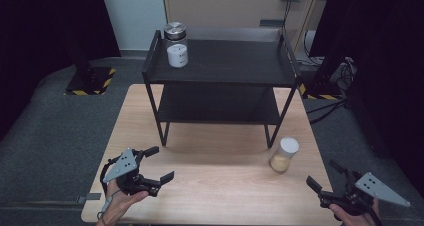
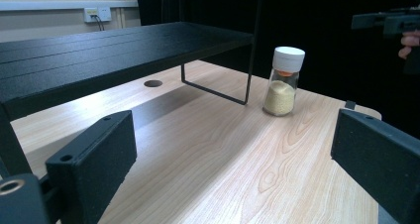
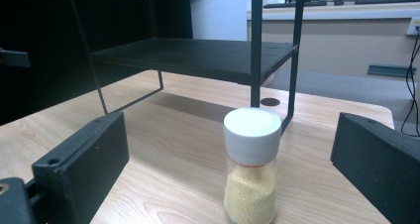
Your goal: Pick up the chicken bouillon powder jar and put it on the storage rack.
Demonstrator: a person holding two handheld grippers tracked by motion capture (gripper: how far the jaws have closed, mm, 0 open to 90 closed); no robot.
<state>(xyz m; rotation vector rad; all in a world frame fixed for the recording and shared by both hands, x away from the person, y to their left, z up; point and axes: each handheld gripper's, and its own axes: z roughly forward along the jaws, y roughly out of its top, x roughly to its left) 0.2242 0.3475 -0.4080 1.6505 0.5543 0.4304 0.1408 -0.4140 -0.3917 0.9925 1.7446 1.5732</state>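
Wooden desk in the middle, ringed by grey floor. Black two-tier rack standing across the far half of the desk, legs on the wood. On the top tier, far left: a white pot with a metal-lidded jar just behind, close enough that contact cannot be told. Near right on the desk, just beside the rack's near right leg: a glass jar with a white cap, upright, holding yellow grains to about a third. Same jar seen in the right gripper view, dead ahead between the two black jaws, untouched by either. Right claw at the near right corner, spread wide, empty, mouth turned toward the jar and well apart from it. Left claw at the near left of the desk, held in a hand, likewise wide and empty, pointing right across bare wood toward the jar far off.
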